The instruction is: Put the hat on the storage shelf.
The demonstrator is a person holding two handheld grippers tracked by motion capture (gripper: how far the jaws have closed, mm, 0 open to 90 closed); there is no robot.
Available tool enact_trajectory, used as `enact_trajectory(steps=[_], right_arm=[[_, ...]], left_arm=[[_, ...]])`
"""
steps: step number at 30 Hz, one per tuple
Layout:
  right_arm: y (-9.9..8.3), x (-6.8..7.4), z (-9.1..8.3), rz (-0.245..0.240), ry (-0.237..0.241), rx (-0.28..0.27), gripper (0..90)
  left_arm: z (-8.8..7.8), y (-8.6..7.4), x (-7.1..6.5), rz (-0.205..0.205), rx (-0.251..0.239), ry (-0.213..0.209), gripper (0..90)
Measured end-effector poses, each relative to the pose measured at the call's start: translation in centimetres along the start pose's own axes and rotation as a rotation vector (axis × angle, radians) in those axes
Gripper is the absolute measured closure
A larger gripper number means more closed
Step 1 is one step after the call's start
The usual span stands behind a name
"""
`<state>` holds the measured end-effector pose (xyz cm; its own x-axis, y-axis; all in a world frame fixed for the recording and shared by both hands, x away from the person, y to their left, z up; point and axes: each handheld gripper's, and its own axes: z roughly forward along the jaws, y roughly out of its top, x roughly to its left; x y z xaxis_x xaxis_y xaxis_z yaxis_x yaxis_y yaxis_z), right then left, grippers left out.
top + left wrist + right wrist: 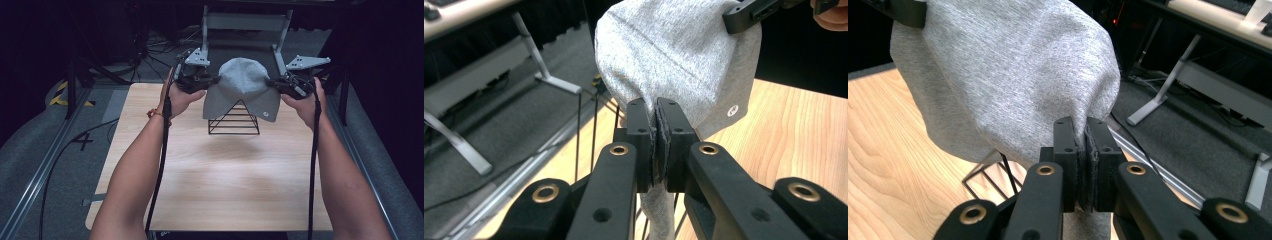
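two bare forearms up from bottom edge of high view, black cable trailing along each. left hand [179, 97] around left gripper [212, 80], right hand [306, 102] around right gripper [272, 82], both raised over far part of wooden table [215, 185].

grey knit beanie [242, 90] stretched between the two grippers, held off the table, crown up and rounded, open rim hanging down. small round white logo [266, 114] near lower corner on right-hand side.

left gripper view: jaws closed tight on fold of beanie [674, 55] fabric, cloth pinched between pads [665, 135] and trailing out below. logo [733, 110] visible on cuff. other gripper's black tip at upper right edge of beanie.

right gripper view: same story, right gripper [1083, 145] jaws pressed together on opposite edge of beanie [1013, 75], grey cloth bunched just above the pinch.

black wire pyramid stand [234, 120] on table directly beneath beanie, apex hidden behind hanging rim; touching or not, cannot tell. wire base also seen under cloth in right gripper view [993, 177].

grey metal frame legs [245, 25] beyond table on dark carpeted floor, cables scattered behind. yellow-black hazard tape [62, 95] on floor at far left.
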<state>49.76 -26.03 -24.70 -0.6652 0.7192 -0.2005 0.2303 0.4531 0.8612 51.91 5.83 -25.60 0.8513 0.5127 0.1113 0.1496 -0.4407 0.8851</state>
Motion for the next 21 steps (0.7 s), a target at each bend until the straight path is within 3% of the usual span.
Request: enact_trajectory(steps=[8,13,18,21], right_arm=[[-2.5,0.0,2.0,0.027,0.045,0.022,84.9],[-4.0,0.2,2.9,0.039,0.058,0.026,84.9],[-5.4,0.6,3.8,0.042,0.061,0.061,84.9],[-6.3,0.8,4.4,0.056,0.068,0.074,84.9]], left_arm=[[1.9,-2.7,0.3,-0.026,0.017,-0.019,85.5],[2.8,-4.5,-0.2,-0.04,0.01,-0.028,85.4],[3.7,-6.0,-0.9,-0.018,0.043,-0.021,85.3],[4.2,-6.8,-1.1,-0.041,0.04,-0.036,85.2]])
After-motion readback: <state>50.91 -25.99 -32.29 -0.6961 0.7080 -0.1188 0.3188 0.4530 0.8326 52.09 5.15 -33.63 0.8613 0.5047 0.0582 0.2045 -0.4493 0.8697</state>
